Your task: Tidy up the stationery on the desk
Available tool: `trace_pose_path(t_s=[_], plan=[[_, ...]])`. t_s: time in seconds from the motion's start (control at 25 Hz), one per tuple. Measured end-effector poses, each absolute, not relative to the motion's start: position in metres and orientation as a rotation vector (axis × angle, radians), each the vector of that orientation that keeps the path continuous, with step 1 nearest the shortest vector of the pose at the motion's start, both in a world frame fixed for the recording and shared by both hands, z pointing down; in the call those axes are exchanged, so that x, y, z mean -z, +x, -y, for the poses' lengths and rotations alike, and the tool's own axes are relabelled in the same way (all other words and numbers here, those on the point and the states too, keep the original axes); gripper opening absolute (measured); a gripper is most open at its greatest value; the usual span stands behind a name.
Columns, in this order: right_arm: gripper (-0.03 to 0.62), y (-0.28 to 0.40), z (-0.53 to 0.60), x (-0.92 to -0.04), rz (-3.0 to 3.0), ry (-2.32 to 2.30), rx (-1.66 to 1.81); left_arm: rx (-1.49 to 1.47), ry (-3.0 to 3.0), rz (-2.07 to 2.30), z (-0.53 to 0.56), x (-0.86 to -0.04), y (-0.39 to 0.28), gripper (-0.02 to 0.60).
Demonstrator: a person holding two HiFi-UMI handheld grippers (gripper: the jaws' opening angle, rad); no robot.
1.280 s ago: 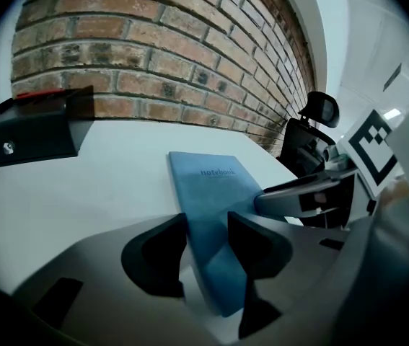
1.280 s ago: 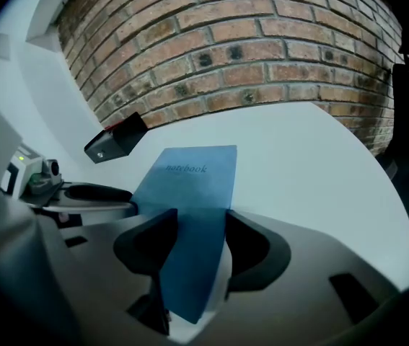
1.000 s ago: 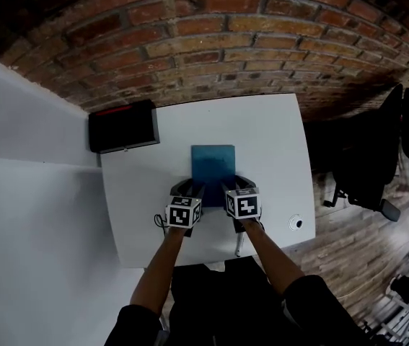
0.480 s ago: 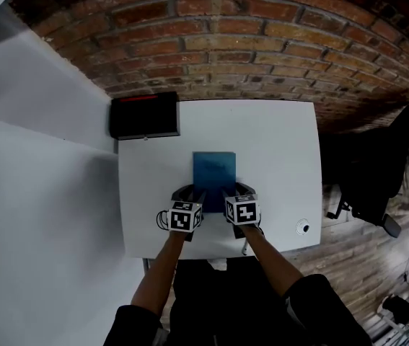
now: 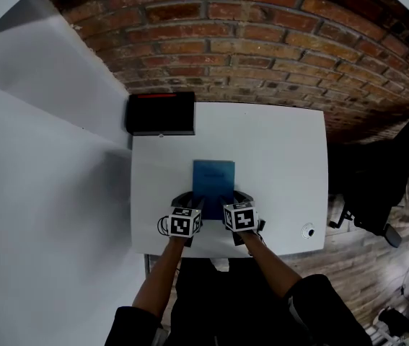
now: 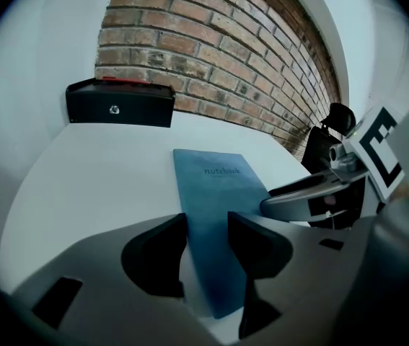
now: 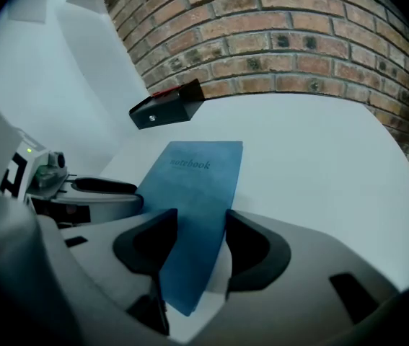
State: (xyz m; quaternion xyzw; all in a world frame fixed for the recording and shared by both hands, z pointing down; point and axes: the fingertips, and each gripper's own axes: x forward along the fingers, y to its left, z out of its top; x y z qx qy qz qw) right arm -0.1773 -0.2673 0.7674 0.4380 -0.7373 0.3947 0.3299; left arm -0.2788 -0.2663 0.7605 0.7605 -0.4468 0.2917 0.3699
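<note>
- White desk top (image 5: 283,157): only our head view has shifted since a second ago; tidying hasn't advanced.
- Blue rectangular notebook (image 5: 213,177) stays flat mid-desk, at 12 o'clock from us.
- Left gripper (image 6: 205,247) and right gripper (image 7: 200,240): jaws narrowly apart over its near edge, gripping nothing.

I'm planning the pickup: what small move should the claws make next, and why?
Probably ease both down onto the near edge of the notebook. The left claw and right claw stand open above that edge, gripping nothing, and the notebook lies flat on the desk.
</note>
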Motion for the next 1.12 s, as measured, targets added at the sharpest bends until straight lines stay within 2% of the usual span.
trace_pose_path(t_s=[1.12], plan=[[0.222,-0.199,0.255,-0.765,1.969,1.164,-0.988,-0.750,1.928,1.173,0.250,-0.762,-0.307,0.187]])
